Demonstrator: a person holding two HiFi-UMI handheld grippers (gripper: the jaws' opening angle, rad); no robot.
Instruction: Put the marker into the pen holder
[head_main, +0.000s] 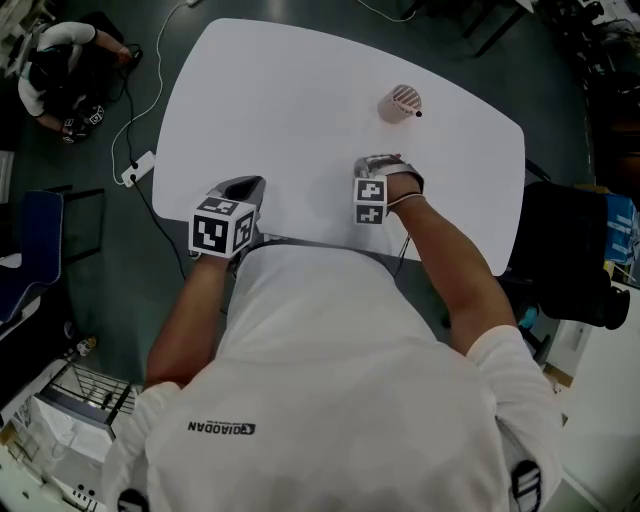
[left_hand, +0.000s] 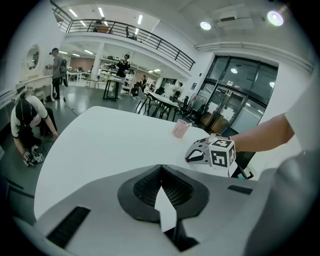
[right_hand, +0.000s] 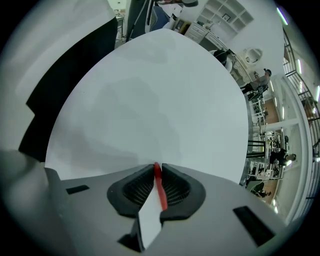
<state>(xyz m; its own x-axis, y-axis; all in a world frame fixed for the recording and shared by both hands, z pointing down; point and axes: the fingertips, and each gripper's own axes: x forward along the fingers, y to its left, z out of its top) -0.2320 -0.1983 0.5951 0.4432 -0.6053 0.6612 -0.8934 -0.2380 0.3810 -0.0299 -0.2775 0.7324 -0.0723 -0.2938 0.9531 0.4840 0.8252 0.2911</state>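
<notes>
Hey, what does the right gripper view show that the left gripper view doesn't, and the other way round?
Only the right gripper view: a thin red marker pinched by the right gripper.
Only the left gripper view: the pink slotted pen holder standing on the table, the right gripper seen from outside, and the left gripper, closed and empty.
Both: the white table.
</notes>
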